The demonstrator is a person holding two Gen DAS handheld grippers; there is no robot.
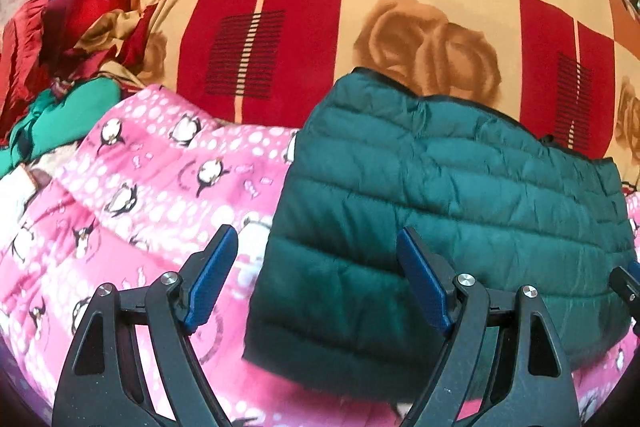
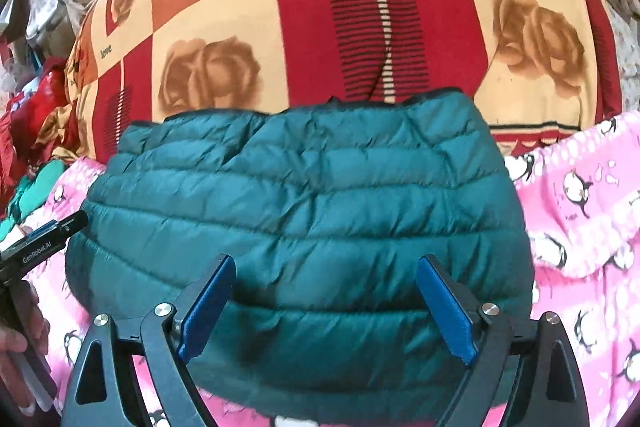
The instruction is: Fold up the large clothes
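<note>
Jacket: dark green quilted puffer (image 1: 460, 195), folded into a compact rectangle, lying flat on the pink penguin-print blanket (image 1: 132, 187); far edge reaches onto the red/orange/cream "love" rose-print bedspread (image 1: 360, 7).
Jacket in right view: fills the centre of the frame (image 2: 312, 203), horizontal quilt seams, dark trim along far edge.
Left gripper: (image 1: 316, 279) fingers spread wide, blue pads facing each other, nothing between them. Left pad sits over the pink blanket, right pad over the jacket's near-left part. Contact with fabric: cannot tell.
Right gripper: (image 2: 324, 307) fingers spread wide, nothing clamped. Both pads over the jacket's near edge, jacket showing across the gap.
Cross-view: left gripper body visible at the left edge of the right view, beside the jacket's left side, with the person's hand (image 2: 20, 343) on it.
Blanket: runs under the jacket on both sides (image 2: 584, 211).
Clutter: pile of red fabric (image 1: 68, 15) and a green garment (image 1: 68, 119) at far left, apart from the jacket.
</note>
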